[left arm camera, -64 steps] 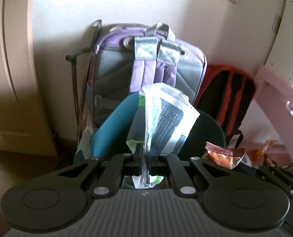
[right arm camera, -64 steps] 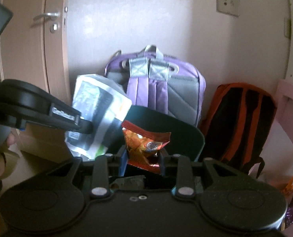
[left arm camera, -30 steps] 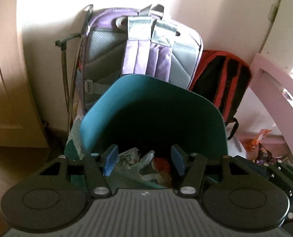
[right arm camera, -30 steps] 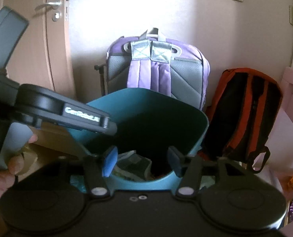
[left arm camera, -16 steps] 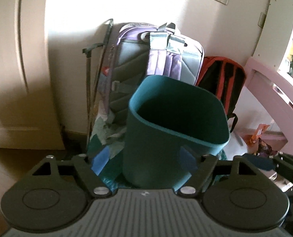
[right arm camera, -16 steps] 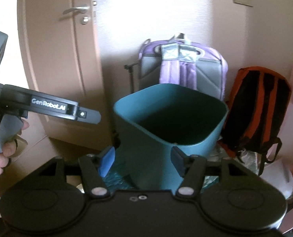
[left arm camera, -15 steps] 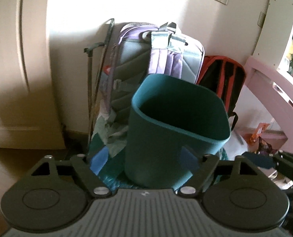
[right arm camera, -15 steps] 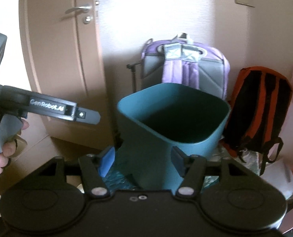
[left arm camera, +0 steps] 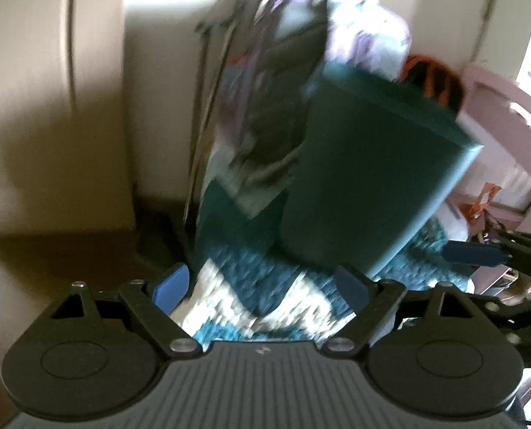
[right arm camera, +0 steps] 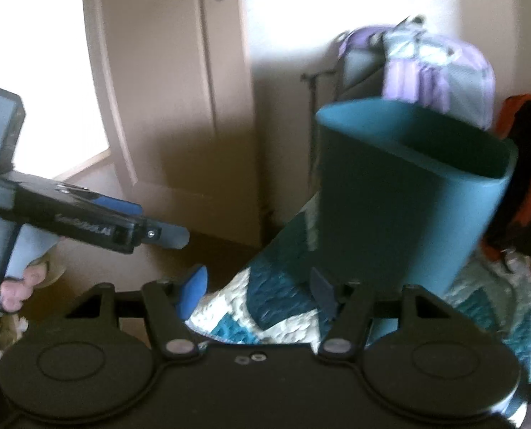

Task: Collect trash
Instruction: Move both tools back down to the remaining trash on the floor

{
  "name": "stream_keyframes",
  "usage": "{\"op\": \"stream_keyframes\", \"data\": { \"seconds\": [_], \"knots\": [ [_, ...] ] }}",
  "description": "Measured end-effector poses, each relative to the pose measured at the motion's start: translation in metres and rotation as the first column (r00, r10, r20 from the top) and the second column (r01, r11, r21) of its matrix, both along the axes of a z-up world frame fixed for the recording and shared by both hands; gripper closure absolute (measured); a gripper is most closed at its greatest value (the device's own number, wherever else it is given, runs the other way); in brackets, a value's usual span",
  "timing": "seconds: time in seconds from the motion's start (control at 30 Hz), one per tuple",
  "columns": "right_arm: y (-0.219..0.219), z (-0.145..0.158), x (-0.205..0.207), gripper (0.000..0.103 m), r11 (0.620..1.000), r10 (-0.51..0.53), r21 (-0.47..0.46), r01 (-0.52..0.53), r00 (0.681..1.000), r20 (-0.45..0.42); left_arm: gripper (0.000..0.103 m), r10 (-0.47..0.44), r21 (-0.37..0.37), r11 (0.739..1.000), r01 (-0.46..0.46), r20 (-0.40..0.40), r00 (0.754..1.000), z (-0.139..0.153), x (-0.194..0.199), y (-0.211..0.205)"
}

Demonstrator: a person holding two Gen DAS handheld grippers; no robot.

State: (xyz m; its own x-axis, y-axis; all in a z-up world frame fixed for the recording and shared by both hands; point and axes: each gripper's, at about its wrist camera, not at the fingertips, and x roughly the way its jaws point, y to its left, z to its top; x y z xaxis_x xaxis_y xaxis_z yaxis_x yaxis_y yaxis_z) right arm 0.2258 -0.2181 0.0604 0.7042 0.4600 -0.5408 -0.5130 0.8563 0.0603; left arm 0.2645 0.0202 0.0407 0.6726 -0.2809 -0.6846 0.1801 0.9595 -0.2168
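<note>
Both views are pretty smeared, so fine detail is a wash. Far left of the right wrist view there's the left gripper [right arm camera: 165, 232], seen side-on with the person's fingers [right arm camera: 13, 284] wrapped round its handle. Behind it is a beige door [right arm camera: 165, 82] with a lever handle up top. In its own camera the left gripper [left arm camera: 261, 286] has its blue pads [left arm camera: 170, 284] spread wide with nothing between them, just the blue-and-white quilted blanket [left arm camera: 265, 286] below.

Moving right, the right gripper [right arm camera: 258, 287] is also spread wide and holding nothing, pads over the same blanket [right arm camera: 265, 304]. The teal trash bin [right arm camera: 404, 193] stands on that blanket, right of centre, upright with its open top showing. I can't see any contents from this angle; the inside is just dark. In the left view the bin [left arm camera: 369, 186] sits ahead and to the right of the pads, not touched by either gripper.

Behind the bin a purple and grey backpack [right arm camera: 433, 71] leans against the wall, and just right of it is a black and orange backpack [right arm camera: 522, 178]. Far right in the left view is a pink piece of furniture [left arm camera: 505, 107] with an orange wrapper [left arm camera: 481, 202] on the floor near it, and the right gripper's [left arm camera: 480, 254] blue tip pokes in at that edge.
</note>
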Motion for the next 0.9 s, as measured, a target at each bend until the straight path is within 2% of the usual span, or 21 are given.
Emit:
{"op": "stream_keyframes", "data": {
  "seconds": [0.2,0.37,0.5,0.6,0.7,0.9],
  "knots": [
    [0.037,-0.066,0.015,0.039,0.998,0.063,-0.017,-0.065,0.991,-0.116,0.013,0.068,-0.018,0.997,-0.07,-0.102,0.992,-0.075,0.013,0.065],
    [0.07,-0.135,0.031,0.039,0.994,0.093,-0.028,-0.104,0.962,-0.256,0.013,0.085,0.05,0.996,-0.077,-0.187,0.979,-0.141,0.023,0.102],
    [0.098,-0.191,0.037,0.039,0.989,0.093,-0.08,-0.124,0.943,-0.319,0.013,0.074,0.103,0.994,-0.047,-0.27,0.96,-0.198,0.024,0.121],
    [0.121,-0.232,0.04,0.039,0.98,0.108,-0.116,-0.163,0.919,-0.378,0.013,0.056,0.14,0.99,-0.009,-0.339,0.939,-0.246,0.028,0.127],
    [0.143,-0.265,0.042,0.039,0.966,0.144,-0.135,-0.221,0.891,-0.431,0.013,0.047,0.142,0.99,0.011,-0.403,0.914,-0.289,0.029,0.129],
    [0.194,-0.342,0.048,0.039,0.91,0.22,-0.184,-0.372,0.808,-0.546,0.013,0.061,0.126,0.992,0.007,-0.524,0.849,-0.374,0.034,0.139]
  ]
}}
